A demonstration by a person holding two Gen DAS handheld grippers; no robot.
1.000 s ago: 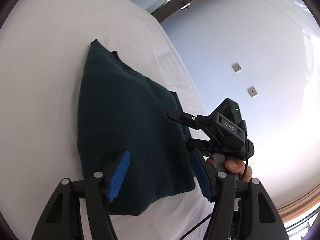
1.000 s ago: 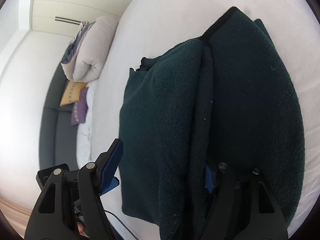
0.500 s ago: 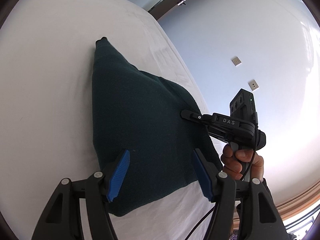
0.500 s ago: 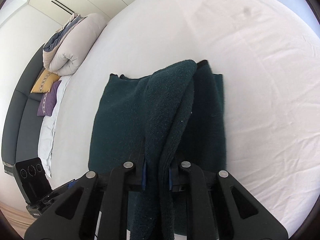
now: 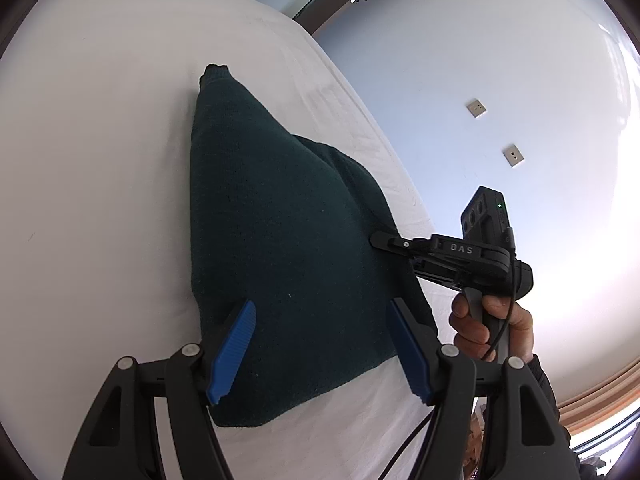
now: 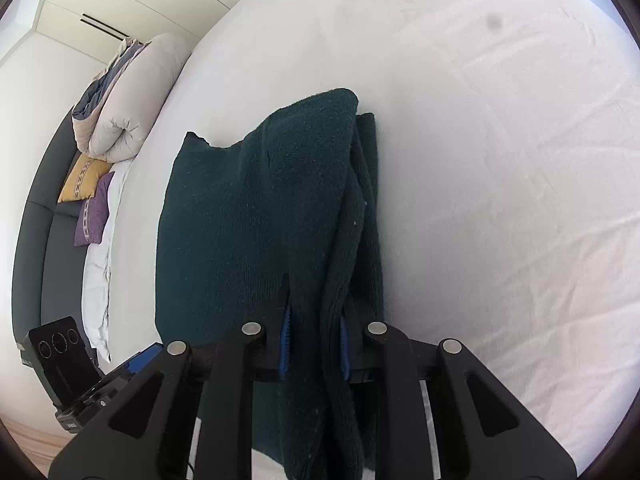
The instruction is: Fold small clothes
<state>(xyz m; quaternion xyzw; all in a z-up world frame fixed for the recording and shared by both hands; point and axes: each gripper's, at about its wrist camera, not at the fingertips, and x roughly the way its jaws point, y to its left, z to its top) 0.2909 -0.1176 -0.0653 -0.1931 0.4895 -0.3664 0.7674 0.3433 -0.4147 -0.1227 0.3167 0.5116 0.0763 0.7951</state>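
A dark green knitted garment (image 5: 280, 240) lies folded on the white bed sheet (image 5: 88, 168). It also shows in the right wrist view (image 6: 248, 216). My left gripper (image 5: 320, 348) is open and hovers just above the garment's near end, empty. My right gripper (image 6: 314, 344) is shut on a bunched edge of the garment and holds that edge lifted off the bed. In the left wrist view the right gripper (image 5: 384, 240) grips the garment's right side, held by a hand (image 5: 492, 320).
A rolled duvet (image 6: 128, 100), a yellow pillow (image 6: 82, 176) and a purple pillow (image 6: 94, 216) lie at the far left by a dark headboard. A wall with two sockets (image 5: 476, 108) stands beyond the bed's right edge.
My right gripper has shut on the garment's edge and lifted it, pulling back from the cloth. The left gripper stays open above the garment.
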